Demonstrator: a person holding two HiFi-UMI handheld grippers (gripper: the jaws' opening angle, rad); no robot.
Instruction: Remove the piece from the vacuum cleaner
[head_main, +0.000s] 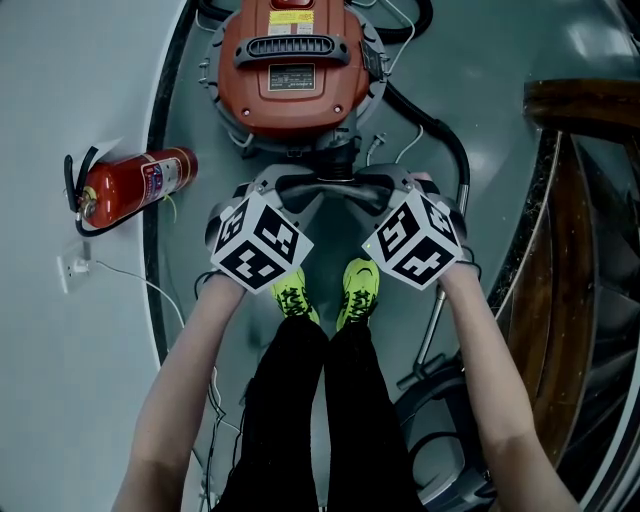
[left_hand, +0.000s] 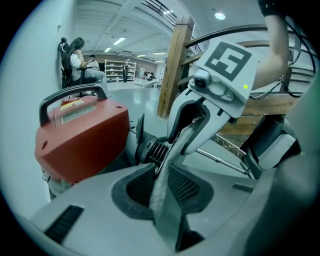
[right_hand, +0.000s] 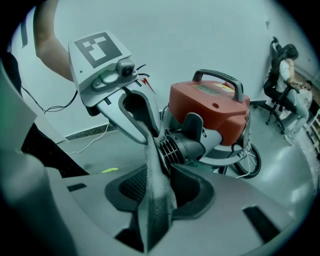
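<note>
Standing over the red vacuum (head_main: 295, 70) on the floor, a person holds the left gripper (head_main: 318, 190) and right gripper (head_main: 358, 190) tip to tip just below the machine's inlet. The piece (head_main: 340, 155), a black ribbed cuff, sits plugged into the vacuum's front, right at both sets of tips. In the left gripper view it lies just left of the jaw tips. In the right gripper view it lies just right of them.

Each gripper's jaws are drawn in close, showing only a narrow line between the pads. I cannot tell whether either pair is pinching the piece.

A black hose (head_main: 440, 140) curves away on the right. A fire extinguisher (head_main: 135, 185) lies on the floor to the left, well apart from the vacuum. Green shoes (head_main: 290, 295) stand just behind the grippers. Someone sits in a chair (right_hand: 287, 65) far off.
</note>
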